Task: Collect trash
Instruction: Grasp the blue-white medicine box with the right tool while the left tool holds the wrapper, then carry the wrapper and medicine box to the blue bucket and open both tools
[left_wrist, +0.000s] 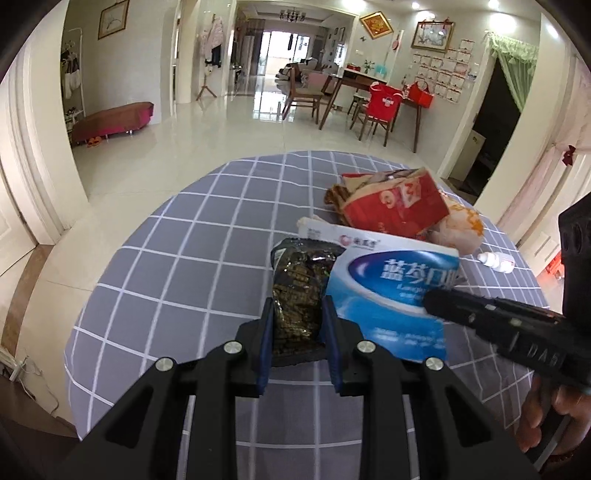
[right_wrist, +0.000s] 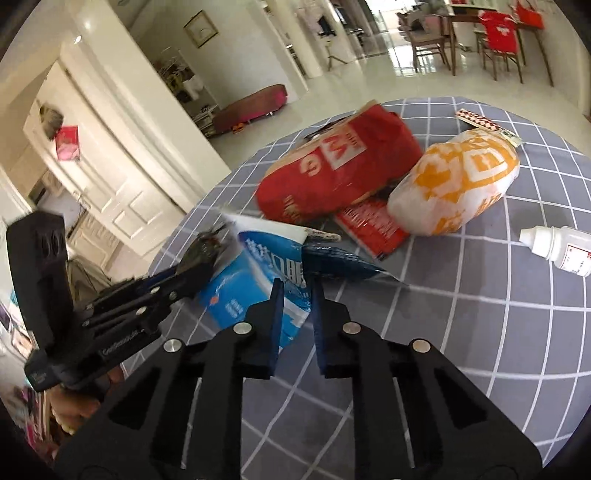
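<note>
A pile of trash lies on a grey checked tablecloth (left_wrist: 155, 280). My left gripper (left_wrist: 297, 314) is shut on a dark crinkled foil wrapper (left_wrist: 299, 291). My right gripper (right_wrist: 297, 291) is shut on the edge of a blue and white medicine box (right_wrist: 255, 291), which also shows in the left wrist view (left_wrist: 391, 291). Beyond lie a red paper bag (right_wrist: 332, 170), an orange and white plastic bag (right_wrist: 454, 184) and a small white bottle (right_wrist: 557, 251). The right gripper appears at the right of the left wrist view (left_wrist: 428, 301), and the left gripper shows at the left of the right wrist view (right_wrist: 199, 273).
A flat red packet (right_wrist: 373, 225) lies under the bags, and a checkered strip (right_wrist: 484, 122) lies behind them. The table edge curves round at the far side above a white tiled floor (left_wrist: 207, 125). A dining table with chairs (left_wrist: 369, 99) stands far back.
</note>
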